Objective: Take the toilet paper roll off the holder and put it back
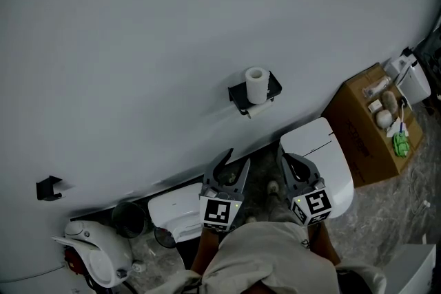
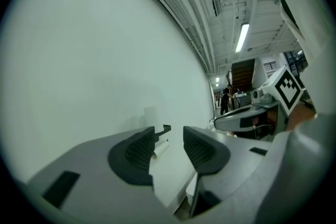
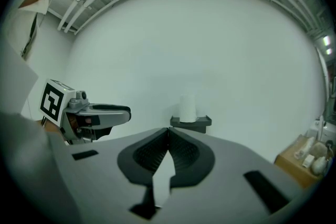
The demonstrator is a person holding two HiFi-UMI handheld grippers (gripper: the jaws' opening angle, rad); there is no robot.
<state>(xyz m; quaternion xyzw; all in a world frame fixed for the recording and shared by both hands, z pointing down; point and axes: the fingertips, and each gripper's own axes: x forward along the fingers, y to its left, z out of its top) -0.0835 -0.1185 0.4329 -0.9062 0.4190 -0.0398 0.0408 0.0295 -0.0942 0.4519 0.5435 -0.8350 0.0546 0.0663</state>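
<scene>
Head view steeply down — both gripper views level, sharing holder point(image 1: 239, 96).

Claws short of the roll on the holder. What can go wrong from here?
1. Right claw is shut; arriving like that, it may knock the roll off instead of gripping it.
2. The roll stands upright, seemingly loose, on the holder; a sideways nudge could tip it.
3. A dropped roll would likely land near the toilet below.
</scene>
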